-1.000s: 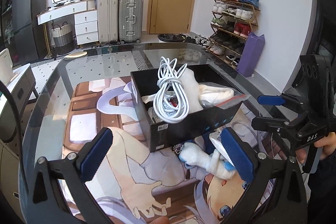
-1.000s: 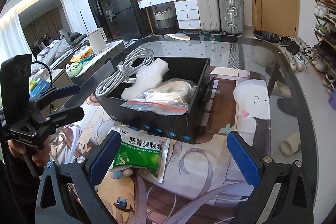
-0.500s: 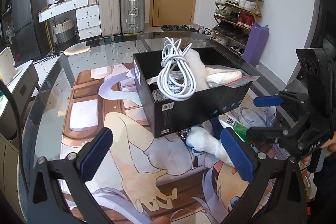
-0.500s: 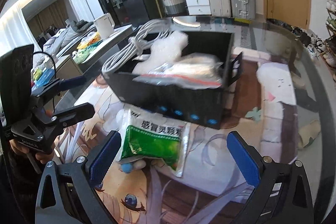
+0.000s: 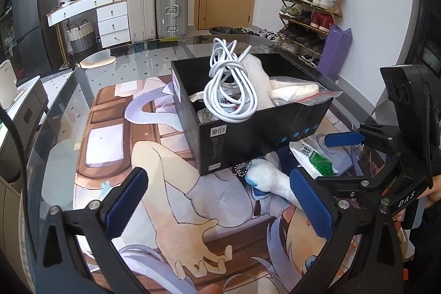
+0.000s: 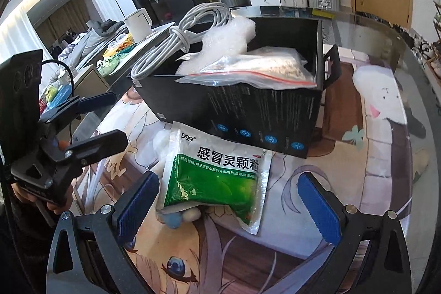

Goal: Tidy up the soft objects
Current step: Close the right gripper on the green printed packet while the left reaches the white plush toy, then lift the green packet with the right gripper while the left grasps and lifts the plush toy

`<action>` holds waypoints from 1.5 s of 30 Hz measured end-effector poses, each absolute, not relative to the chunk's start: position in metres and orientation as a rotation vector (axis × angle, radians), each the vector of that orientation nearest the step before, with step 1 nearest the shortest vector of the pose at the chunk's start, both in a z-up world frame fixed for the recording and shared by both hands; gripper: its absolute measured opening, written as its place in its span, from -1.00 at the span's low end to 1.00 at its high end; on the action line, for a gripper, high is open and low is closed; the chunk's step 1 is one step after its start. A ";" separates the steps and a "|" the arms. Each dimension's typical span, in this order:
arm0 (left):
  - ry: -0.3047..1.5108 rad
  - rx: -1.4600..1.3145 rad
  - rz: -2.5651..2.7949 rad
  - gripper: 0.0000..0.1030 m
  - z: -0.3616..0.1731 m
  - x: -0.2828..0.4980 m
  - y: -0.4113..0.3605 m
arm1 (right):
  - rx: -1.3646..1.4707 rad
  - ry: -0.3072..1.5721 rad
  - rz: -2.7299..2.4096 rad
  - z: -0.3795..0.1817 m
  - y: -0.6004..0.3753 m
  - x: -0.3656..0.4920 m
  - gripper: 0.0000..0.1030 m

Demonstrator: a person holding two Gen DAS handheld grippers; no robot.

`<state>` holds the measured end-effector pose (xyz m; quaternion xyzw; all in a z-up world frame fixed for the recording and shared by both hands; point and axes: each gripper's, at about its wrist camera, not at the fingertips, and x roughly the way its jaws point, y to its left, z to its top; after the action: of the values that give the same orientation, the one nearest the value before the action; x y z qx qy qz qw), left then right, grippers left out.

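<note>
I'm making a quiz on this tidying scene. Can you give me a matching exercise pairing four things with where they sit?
Things:
1. white cable coil
2. green medicine pouch
3. zip bag
4. white plush toy

Places:
A. on the mat in front of the black box, partly under the pouch
B. in the box, hanging over its corner
C. on the mat between the right gripper fingers
D. on top of the box contents, over the near rim

Pairs: 1-B, 2-C, 3-D, 4-A
</note>
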<state>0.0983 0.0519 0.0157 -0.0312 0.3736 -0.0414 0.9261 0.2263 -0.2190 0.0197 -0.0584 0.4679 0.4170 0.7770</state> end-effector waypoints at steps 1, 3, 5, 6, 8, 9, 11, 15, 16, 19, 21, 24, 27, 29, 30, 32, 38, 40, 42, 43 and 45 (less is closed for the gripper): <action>0.768 -0.063 -0.086 1.00 0.015 0.098 0.052 | -0.116 1.005 0.908 0.020 -0.218 0.228 0.98; 0.770 -0.062 -0.088 1.00 0.015 0.099 0.051 | -0.108 1.004 0.912 0.019 -0.217 0.229 0.98; 0.772 -0.062 -0.088 1.00 0.015 0.099 0.051 | -0.102 1.002 0.919 0.018 -0.215 0.229 0.98; 0.773 -0.063 -0.088 1.00 0.015 0.099 0.052 | -0.099 1.001 0.919 0.017 -0.215 0.229 0.98; 0.773 -0.063 -0.090 1.00 0.014 0.098 0.052 | -0.107 0.997 0.914 0.016 -0.215 0.228 0.94; 0.773 -0.062 -0.089 1.00 0.014 0.098 0.052 | -0.113 0.991 0.907 0.015 -0.215 0.228 0.87; 0.775 -0.061 -0.090 1.00 0.014 0.099 0.052 | -0.113 0.987 0.898 0.015 -0.218 0.228 0.78; 0.776 -0.059 -0.093 1.00 0.014 0.099 0.051 | -0.113 0.992 0.885 0.016 -0.222 0.231 0.54; 0.777 -0.059 -0.093 1.00 0.014 0.098 0.051 | -0.113 0.993 0.886 0.016 -0.223 0.230 0.51; 0.778 -0.058 -0.094 1.00 0.014 0.098 0.051 | -0.124 0.998 0.883 0.017 -0.224 0.231 0.50; 0.778 -0.059 -0.094 1.00 0.014 0.098 0.051 | -0.122 0.996 0.883 0.016 -0.224 0.231 0.49; 0.783 -0.058 -0.097 1.00 0.014 0.098 0.050 | -0.135 0.987 0.882 0.016 -0.225 0.230 0.47; 0.785 -0.055 -0.100 1.00 0.013 0.099 0.049 | -0.138 0.979 0.896 0.016 -0.227 0.228 0.40; 0.784 -0.054 -0.103 1.00 0.013 0.099 0.049 | -0.138 0.973 0.903 0.017 -0.228 0.226 0.36; 0.784 -0.054 -0.103 1.00 0.013 0.099 0.049 | -0.140 0.965 0.907 0.018 -0.228 0.225 0.30; 0.783 -0.056 -0.105 1.00 0.014 0.099 0.048 | -0.143 0.960 0.922 0.021 -0.227 0.223 0.15; 0.784 -0.060 -0.113 1.00 0.013 0.098 0.047 | -0.149 0.951 0.953 0.025 -0.234 0.218 0.06; 0.785 -0.062 -0.115 1.00 0.013 0.098 0.046 | -0.143 0.948 0.949 0.026 -0.240 0.217 0.06; 0.787 -0.069 -0.121 1.00 0.012 0.099 0.047 | -0.136 0.943 0.941 0.027 -0.247 0.217 0.04; 0.789 -0.075 -0.127 1.00 0.012 0.099 0.047 | -0.131 0.938 0.933 0.029 -0.252 0.217 0.01; 0.794 -0.092 -0.144 1.00 0.011 0.100 0.046 | -0.125 0.929 0.924 0.033 -0.257 0.217 -0.09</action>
<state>0.1000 0.0460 0.0109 -0.0450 0.3863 -0.0700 0.9186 0.2171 -0.2575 0.0334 -0.0579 0.4317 0.4294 0.7911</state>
